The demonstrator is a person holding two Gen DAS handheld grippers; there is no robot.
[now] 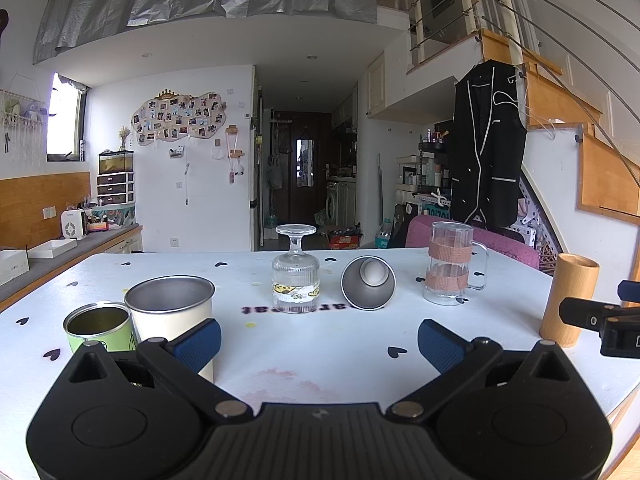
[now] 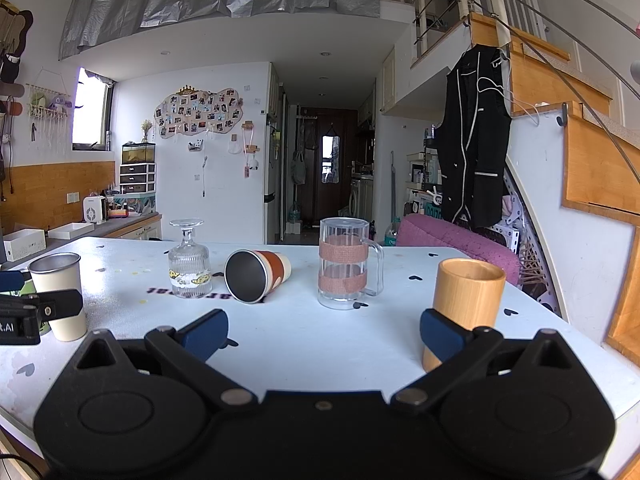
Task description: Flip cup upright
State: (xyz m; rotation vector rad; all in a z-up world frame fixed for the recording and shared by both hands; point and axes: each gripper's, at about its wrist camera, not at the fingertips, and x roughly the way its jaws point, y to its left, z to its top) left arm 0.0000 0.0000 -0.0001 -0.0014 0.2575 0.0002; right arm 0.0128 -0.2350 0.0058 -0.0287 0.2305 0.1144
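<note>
A metal-lined cup with a brown and cream outside (image 2: 256, 276) lies on its side mid-table, its mouth facing me; it also shows in the left wrist view (image 1: 368, 283). A ribbed stemmed glass (image 1: 295, 276) (image 2: 189, 268) stands upside down to its left. My left gripper (image 1: 319, 340) is open and empty, low over the table in front of both. My right gripper (image 2: 323, 330) is open and empty, in front of the cup and the glass mug (image 2: 346, 268).
On the white table (image 1: 320, 344) stand a cream metal cup (image 1: 172, 312) and a green tin (image 1: 98, 326) at the left, the clear mug with tan bands (image 1: 450, 268), and a bamboo cup (image 2: 466, 304) (image 1: 568, 300) at the right. A pink chair (image 2: 452, 240) stands behind the table.
</note>
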